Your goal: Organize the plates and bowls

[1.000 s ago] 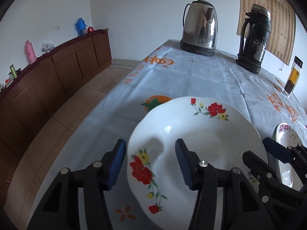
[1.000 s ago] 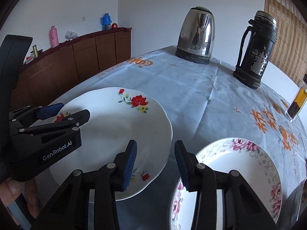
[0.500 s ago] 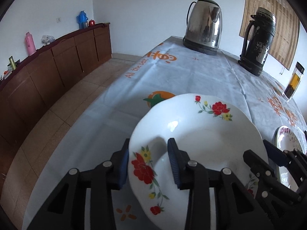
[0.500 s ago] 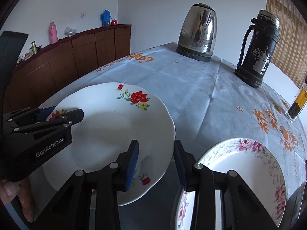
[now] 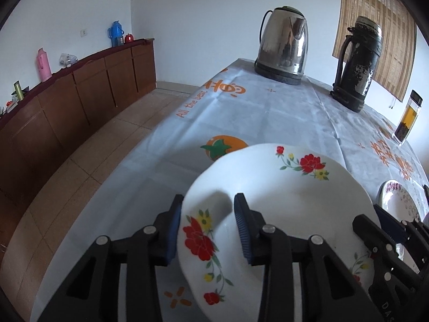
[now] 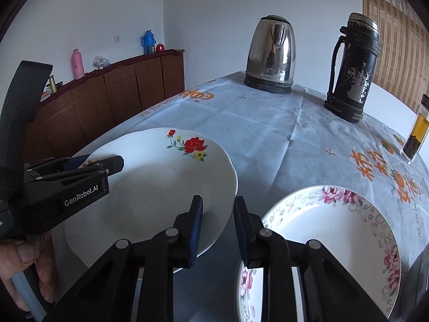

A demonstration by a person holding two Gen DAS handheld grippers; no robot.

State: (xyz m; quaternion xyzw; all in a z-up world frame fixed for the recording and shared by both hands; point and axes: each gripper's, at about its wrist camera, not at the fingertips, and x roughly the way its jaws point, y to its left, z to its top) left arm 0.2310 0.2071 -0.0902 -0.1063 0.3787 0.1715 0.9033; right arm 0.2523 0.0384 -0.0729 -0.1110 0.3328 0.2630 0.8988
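Left wrist view: a white scalloped ceramic plate with red flower sprays (image 5: pixel 281 214) is seen filling the lower middle, over a bench covered by a pale blue printed cloth (image 5: pixel 254 112). The left tool (image 5: pixel 207 228) is seen at six o'clock, narrowed, its blue pads (image 5: pixel 242 228) straddling the plate's rim at about eight o'clock of the plate; its jaws have just been closing and the rim sits between them, seemingly gripped. At four o'clock the right tool (image 5: pixel 386 225) reaches the opposite rim. A second plate, white with pink blossoms and a scrolled border (image 5: pixel 396 201), is seen at three o'clock, just beside.

Right wrist view: the red-flowered plate (image 6: pixel 161 187) lies at nine o'clock and the pink-blossom plate (image 6: pixel 335 241) at four o'clock, near each other, apparently not touching. The right tool (image 6: pixel 217 228) is narrowed and has just been closing; the red-flowered plate's near right rim lies between the pads, though contact cannot be told. The left tool (image 6: pixel 107 161), gripped by a hand (image 6: pixel 32 265), holds the far left rim.

The coming move is judged to turn on this: the pink-blossom plate lies directly right of the held plate, nearer the right hand, so a sideways carry at three o'clock would be called for.
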